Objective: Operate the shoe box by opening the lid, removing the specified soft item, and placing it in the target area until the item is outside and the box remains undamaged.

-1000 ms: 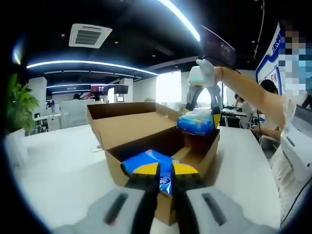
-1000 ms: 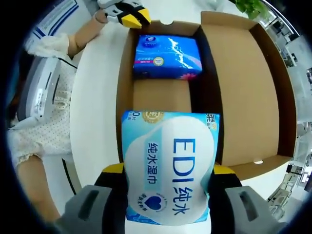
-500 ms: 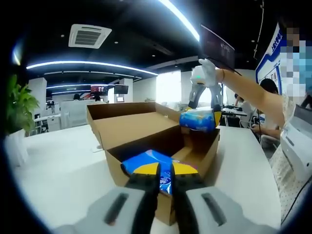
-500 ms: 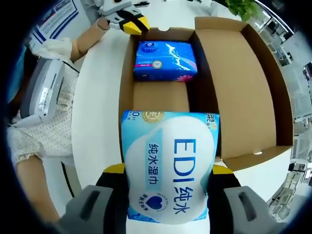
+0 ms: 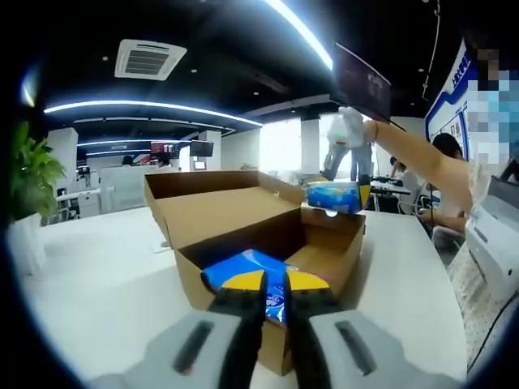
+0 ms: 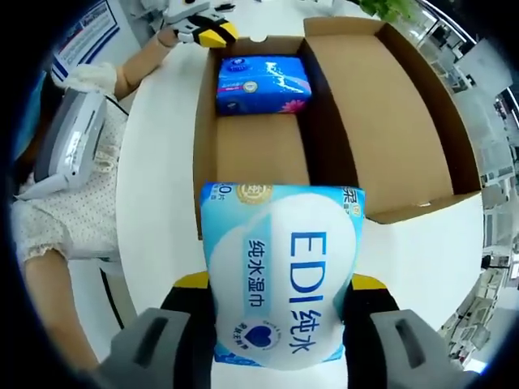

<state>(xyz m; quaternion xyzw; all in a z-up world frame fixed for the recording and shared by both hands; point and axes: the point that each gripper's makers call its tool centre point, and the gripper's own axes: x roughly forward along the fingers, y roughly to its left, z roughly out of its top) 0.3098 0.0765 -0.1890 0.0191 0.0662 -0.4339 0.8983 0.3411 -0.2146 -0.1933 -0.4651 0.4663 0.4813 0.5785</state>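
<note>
An open cardboard shoe box [image 5: 268,243] stands on the white table, its lid [image 5: 219,203] folded back. A dark blue soft pack [image 5: 243,271] lies in the box's near end. My left gripper [image 5: 274,284] is shut with nothing in it, right at the box's near wall. Above the far end, my right gripper [image 5: 342,188] is shut on a light blue wet wipes pack [image 5: 332,198]. In the right gripper view the wipes pack [image 6: 284,243] sits between the jaws of the right gripper [image 6: 280,281], high over the box [image 6: 259,154], the blue pack [image 6: 261,83] and the left gripper [image 6: 204,31].
The box rests on a white round table [image 6: 154,186]. A grey-white machine [image 6: 65,154] stands at the table's edge beside the person's body. A potted plant [image 5: 32,178] is at the left. People sit at desks in the background.
My right gripper has lifted the wipes pack higher above the box, which now looks smaller below it. The left gripper has not moved.
</note>
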